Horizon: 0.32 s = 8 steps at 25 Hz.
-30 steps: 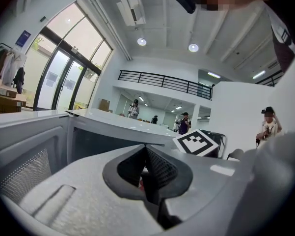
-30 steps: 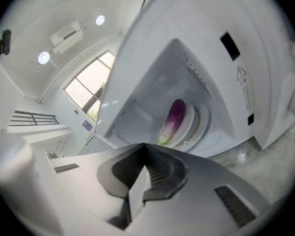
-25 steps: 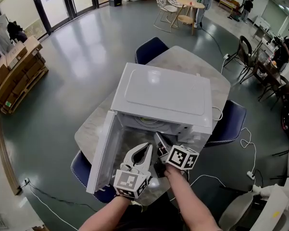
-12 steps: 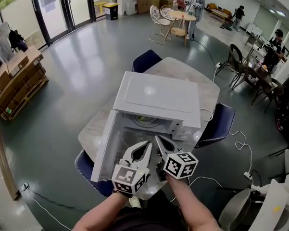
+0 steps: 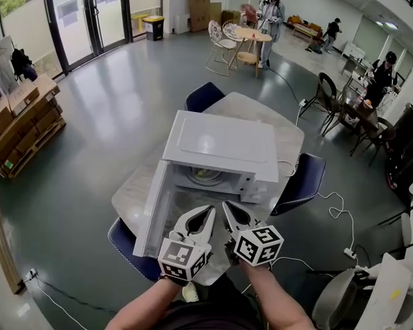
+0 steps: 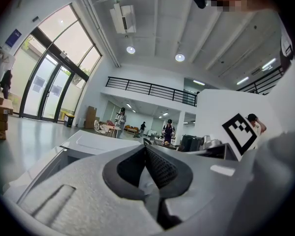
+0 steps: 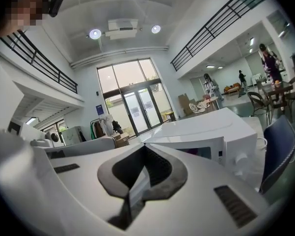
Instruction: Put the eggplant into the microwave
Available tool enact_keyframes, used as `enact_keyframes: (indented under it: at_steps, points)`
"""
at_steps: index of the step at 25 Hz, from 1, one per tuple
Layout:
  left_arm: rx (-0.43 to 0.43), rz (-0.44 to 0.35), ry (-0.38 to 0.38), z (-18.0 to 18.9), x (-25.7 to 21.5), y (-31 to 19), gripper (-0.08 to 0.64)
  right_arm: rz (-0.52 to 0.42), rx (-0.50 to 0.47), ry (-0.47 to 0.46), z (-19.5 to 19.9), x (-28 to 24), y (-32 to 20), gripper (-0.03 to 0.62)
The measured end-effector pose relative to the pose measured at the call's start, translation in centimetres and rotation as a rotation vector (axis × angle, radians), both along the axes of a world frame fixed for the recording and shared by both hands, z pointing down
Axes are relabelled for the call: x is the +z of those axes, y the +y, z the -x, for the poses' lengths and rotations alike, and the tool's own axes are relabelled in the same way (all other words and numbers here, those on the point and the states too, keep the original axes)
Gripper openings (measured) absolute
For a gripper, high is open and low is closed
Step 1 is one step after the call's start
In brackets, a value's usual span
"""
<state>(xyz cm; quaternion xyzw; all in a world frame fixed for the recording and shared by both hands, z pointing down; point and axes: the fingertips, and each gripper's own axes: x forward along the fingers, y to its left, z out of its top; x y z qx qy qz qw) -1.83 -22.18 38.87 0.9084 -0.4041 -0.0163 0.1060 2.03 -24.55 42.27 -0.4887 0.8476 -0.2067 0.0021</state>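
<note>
The white microwave (image 5: 223, 143) stands on a marble table (image 5: 127, 191), its door (image 5: 154, 208) swung open to the left. Inside, a turntable plate (image 5: 206, 175) shows. In the right gripper view a purple patch, the eggplant (image 7: 189, 151), shows through the microwave's (image 7: 211, 127) opening. My left gripper (image 5: 207, 213) and right gripper (image 5: 228, 207) hover side by side just in front of the opening. Both are shut with nothing between the jaws. The left gripper view looks over its shut jaws toward the microwave's top (image 6: 95, 140).
Blue chairs stand round the table at the far side (image 5: 205, 96), the right (image 5: 302, 181) and the near left (image 5: 127, 243). A white cable (image 5: 337, 212) trails on the floor at the right. People and tables fill the far hall; cardboard boxes (image 5: 17, 122) sit at the left.
Both grippers have drawn back from the microwave's mouth and risen. The right gripper has rolled so its marker cube faces up more. Both stayed shut.
</note>
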Motion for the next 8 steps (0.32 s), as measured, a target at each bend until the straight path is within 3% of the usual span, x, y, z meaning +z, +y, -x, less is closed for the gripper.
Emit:
enact_keyframes:
  at_steps: [8]
  points:
    - [0.012, -0.024, 0.005, -0.2, -0.9, 1.2, 0.006, -0.020, 0.013, 0.031, -0.2, -0.5, 1.3, 0.002]
